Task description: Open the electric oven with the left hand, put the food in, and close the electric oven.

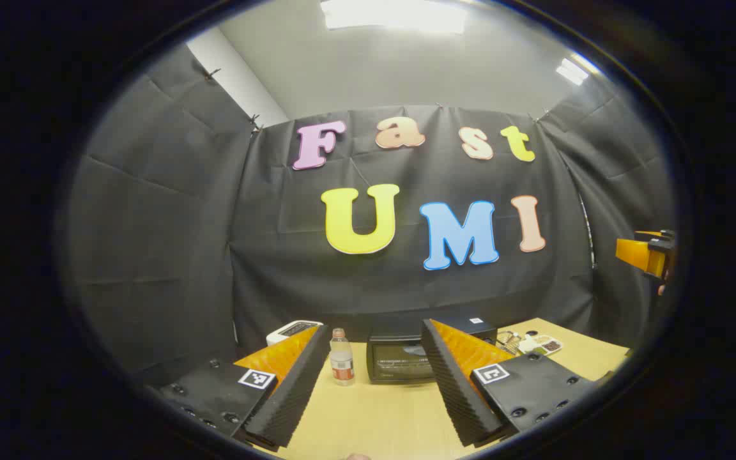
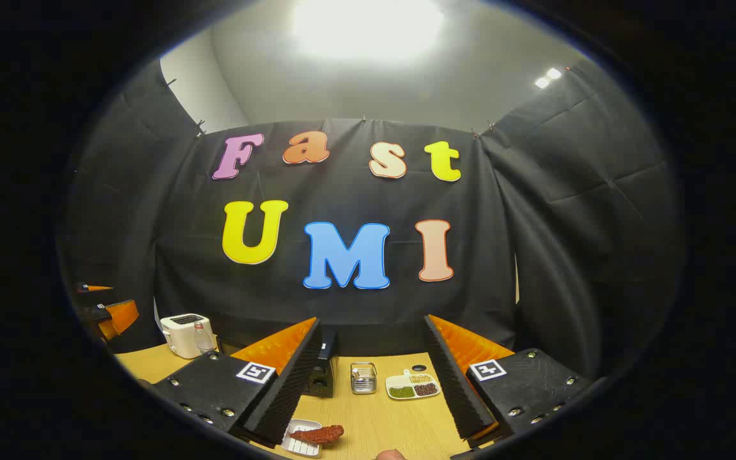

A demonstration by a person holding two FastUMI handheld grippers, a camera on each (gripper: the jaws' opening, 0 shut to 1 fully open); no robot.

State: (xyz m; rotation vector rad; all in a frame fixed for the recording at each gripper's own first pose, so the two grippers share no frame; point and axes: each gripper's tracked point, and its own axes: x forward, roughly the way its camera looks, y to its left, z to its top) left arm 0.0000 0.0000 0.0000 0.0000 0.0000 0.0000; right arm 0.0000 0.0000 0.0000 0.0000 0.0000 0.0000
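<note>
My left gripper (image 1: 374,377) stands open and empty, short of the closed electric oven (image 1: 406,358); my right gripper (image 2: 371,390), also open, hangs above the food (image 2: 318,434), right of the oven. I judge the door comes first: approach squarely and grip its top edge.

It is a test booth set up like a small kitchen: black cloth walls (image 1: 163,211) surround a light wooden table (image 2: 381,421) holding a white toaster (image 2: 184,335) and a small black oven (image 1: 400,361).

Walls: black cloth (image 2: 566,223) on three sides, creased.
Ceiling: pale grey (image 1: 419,70), bright lamp (image 2: 368,25) overhead.
Table: light wood (image 1: 374,415), near.
</note>
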